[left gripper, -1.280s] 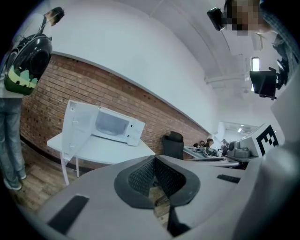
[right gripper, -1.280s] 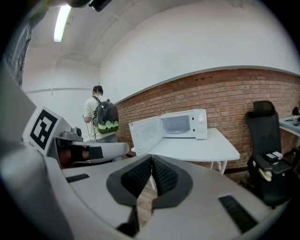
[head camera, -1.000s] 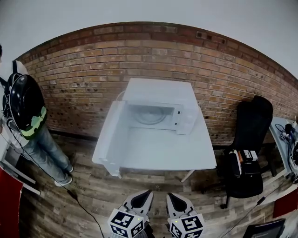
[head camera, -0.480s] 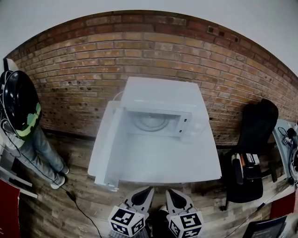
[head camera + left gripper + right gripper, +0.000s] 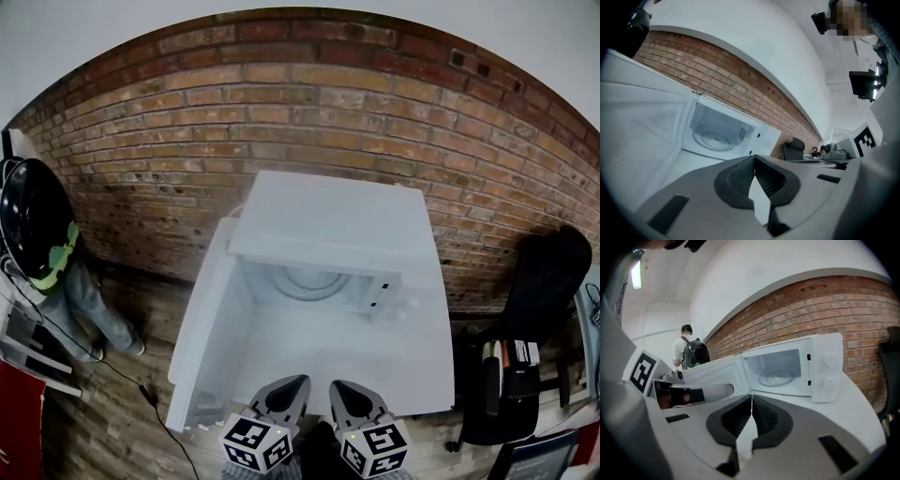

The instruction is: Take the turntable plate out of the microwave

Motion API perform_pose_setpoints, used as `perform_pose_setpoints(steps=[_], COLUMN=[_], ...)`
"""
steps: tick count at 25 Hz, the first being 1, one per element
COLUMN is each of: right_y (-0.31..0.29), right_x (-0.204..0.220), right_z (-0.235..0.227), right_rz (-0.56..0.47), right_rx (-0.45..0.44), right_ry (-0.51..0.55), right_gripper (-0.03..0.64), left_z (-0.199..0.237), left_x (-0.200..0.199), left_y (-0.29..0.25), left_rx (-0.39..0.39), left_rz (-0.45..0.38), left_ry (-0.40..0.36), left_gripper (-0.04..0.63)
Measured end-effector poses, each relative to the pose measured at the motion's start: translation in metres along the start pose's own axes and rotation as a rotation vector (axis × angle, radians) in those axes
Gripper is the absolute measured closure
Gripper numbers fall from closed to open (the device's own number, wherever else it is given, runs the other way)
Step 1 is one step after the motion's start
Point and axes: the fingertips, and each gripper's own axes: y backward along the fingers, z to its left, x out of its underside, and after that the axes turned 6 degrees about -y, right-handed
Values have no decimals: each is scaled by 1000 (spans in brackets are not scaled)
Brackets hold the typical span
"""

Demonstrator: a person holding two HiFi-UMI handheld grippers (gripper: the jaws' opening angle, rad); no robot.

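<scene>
White microwave [image 5: 328,216], door open, holds the glass turntable plate [image 5: 302,279] ahead of the left gripper [image 5: 298,382] and right gripper [image 5: 337,385], both closed and empty.

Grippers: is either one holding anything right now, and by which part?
Nothing is held. The left gripper and right gripper are both shut and empty; the turntable plate lies inside the open microwave, untouched.

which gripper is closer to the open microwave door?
Left. The left gripper is just right of the white microwave's open door, near its outer end; the right gripper sits farther right, beyond the left one.
</scene>
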Motion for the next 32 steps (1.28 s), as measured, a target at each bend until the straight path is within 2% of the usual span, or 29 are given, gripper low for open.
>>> perform_pose_setpoints(steps=[3, 10, 14, 17, 19, 22, 23, 24, 32], right_y=[-28, -89, -122, -147, -162, -178, -182, -187, -216], right_x=[-10, -31, -25, -31, -34, -37, -39, -41, -43], right_z=[-25, -70, -95, -113, -124, -137, -139, -139, -151], right_rz=[28, -30, -30, -76, -105, -143, -154, -160, -164], right_rx=[-61, -123, -99, -93, -77, -57, -59, -61, 2], right_ry=[-89, -466, -666, -850, -934, -1009, -1026, -1039, -1091], right_gripper=[600, 600, 600, 598, 597, 578, 524, 503, 497], left_z=[20, 66, 85, 97, 103, 110, 112, 115, 137], left_x=[-7, -12, -12, -14, -15, -16, -17, -17, -17], left_y=[-36, -77, -87, -98, -105, -113, -114, -116, -126], left_rx=[-51, -157, -171, -159, -144, -120, -113, -106, -91], left_rz=[2, 29, 48, 64, 75, 84, 87, 90, 99], left_ry=[46, 82, 107, 114, 119, 133, 138, 142, 180], left_gripper=[586, 586, 586, 586, 586, 586, 586, 586, 586])
